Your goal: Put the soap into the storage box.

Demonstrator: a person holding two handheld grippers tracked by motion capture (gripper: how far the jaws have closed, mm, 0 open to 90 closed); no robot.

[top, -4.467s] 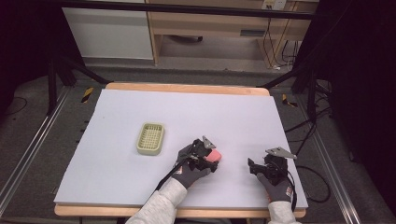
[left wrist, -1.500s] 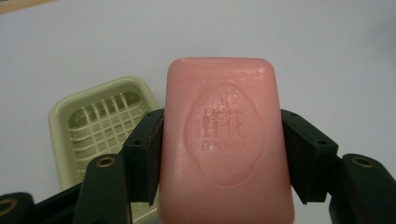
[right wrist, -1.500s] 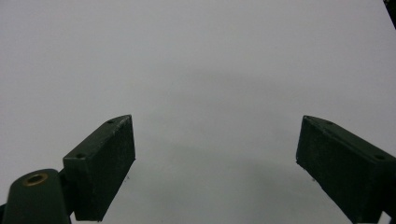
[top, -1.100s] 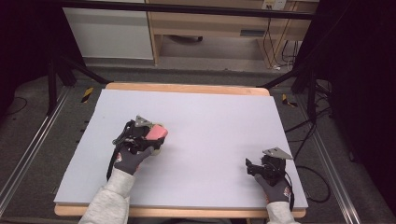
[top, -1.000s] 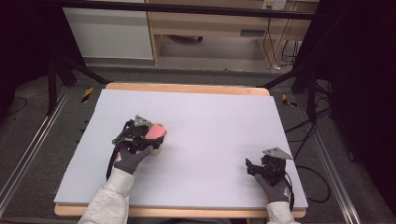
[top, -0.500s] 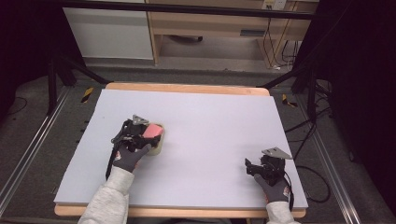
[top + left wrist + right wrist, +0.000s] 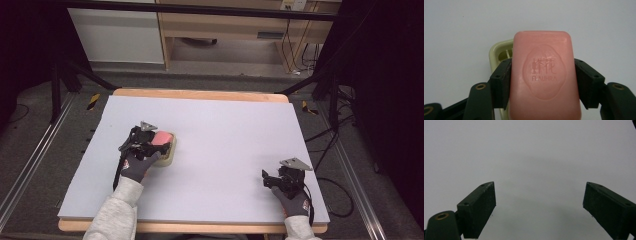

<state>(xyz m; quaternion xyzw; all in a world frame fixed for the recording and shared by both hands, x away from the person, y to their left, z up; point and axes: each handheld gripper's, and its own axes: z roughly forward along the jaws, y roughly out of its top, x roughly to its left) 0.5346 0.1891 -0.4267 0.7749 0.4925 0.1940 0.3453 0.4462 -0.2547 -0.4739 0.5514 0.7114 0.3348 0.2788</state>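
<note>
A pink soap bar (image 7: 544,75) with a stamped oval logo is clamped by its long sides in my left gripper (image 7: 542,82), jaws shut on it. Just under and behind the bar lies a pale yellow-green soap dish (image 7: 499,51), its slotted floor partly hidden by the soap. In the high view the left gripper (image 7: 159,142) holds the soap bar (image 7: 163,136) over the soap dish (image 7: 169,156) at the table's left middle. My right gripper (image 7: 539,207) stands open above bare table; in the high view the right gripper (image 7: 270,179) rests near the front right.
The white tabletop (image 7: 225,135) has a wooden rim (image 7: 200,94) at the back. A grey-sleeved forearm (image 7: 116,210) comes in at the front left. Shelving and cables stand beyond the table, and metal rails run along both sides on the floor.
Since 4.5 s ago my left gripper has carried the soap from the table's middle front leftward to the dish. Over the last second it has sunk slightly onto the dish. The right gripper has not moved.
</note>
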